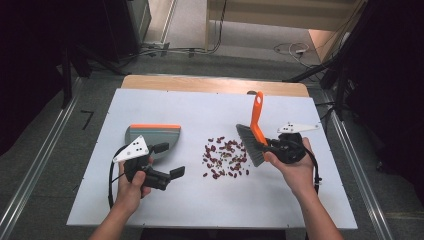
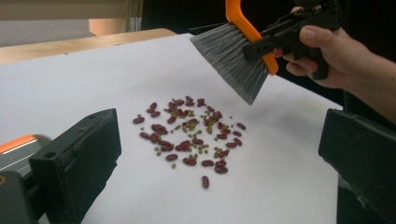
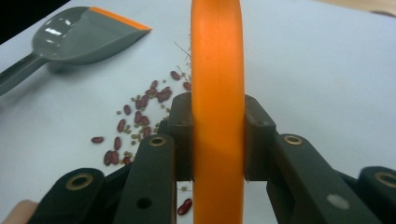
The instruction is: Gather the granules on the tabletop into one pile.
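Near edge of the white desk [image 1: 300,210]: two forearms come in from below, each hand on a hand-held gripper.

Left hand-held gripper [image 1: 169,160]: jaws spread wide, nothing between them. It sits low over the desk, just in front of the dustpan [image 1: 155,136]. In the left gripper view its two black jaws stand far apart, with the beans [image 2: 189,135] lying on the desk between and beyond them.

Right hand-held gripper [image 1: 267,145]: jaws pressed onto the orange handle of the brush [image 1: 255,135], pinching it from both sides. The right gripper view shows the handle [image 3: 217,116] upright between the two pads. The grey bristles [image 2: 233,60] point down and toward the beans, held just above the desk at the right edge of the pile; whether they touch the surface I cannot tell.

Mid desk: beans, dark red with smaller greenish ones mixed in, scattered in a loose patch between dustpan and brush.

Dustpan: grey with an orange lip, lying flat on the desk, left of the beans and apart from them.

No readable writing, brand or label on the brush, the dustpan or either gripper.

Far: the desk's wooden edge [image 1: 215,84], then the floor with cables [image 1: 190,50].
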